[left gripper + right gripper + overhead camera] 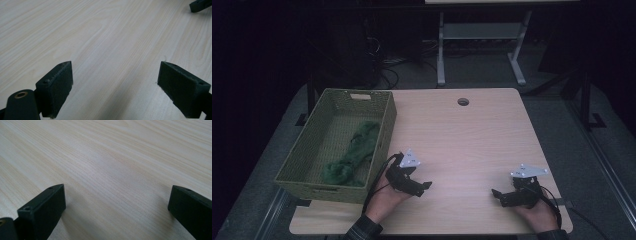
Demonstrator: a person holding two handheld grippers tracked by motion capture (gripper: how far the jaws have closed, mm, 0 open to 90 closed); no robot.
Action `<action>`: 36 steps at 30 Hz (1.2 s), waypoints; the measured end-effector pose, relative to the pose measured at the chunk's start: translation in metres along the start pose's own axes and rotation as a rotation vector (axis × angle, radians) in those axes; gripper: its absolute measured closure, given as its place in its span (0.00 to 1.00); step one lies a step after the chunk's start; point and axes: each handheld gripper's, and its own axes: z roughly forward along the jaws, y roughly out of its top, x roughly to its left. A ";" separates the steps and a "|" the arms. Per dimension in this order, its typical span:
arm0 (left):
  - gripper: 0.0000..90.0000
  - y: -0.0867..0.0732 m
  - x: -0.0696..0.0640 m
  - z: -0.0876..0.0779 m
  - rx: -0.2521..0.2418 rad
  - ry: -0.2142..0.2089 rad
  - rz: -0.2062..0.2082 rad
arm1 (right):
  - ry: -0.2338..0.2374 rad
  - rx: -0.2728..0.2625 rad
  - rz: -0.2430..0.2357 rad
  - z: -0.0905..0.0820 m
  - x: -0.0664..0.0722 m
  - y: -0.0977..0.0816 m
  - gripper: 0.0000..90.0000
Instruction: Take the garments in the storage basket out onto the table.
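Both the left claw [424,186] and right claw [496,194] rest spread empty on the near counter [462,140], while the green cloth [354,152] lies in the basket [384,135] at far left, whose wall could snag a low reach.

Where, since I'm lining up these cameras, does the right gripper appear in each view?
High view: right gripper low right, pointing left.
Left gripper view: the gripper pokes in at top right.
Right gripper view: the gripper rises from both bottom corners, open.
Shared landmark: the pale wooden table.
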 end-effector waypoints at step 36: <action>0.14 0.049 0.023 -0.047 -0.054 -0.041 0.037 | 0.000 -0.001 0.000 0.000 0.000 0.000 0.01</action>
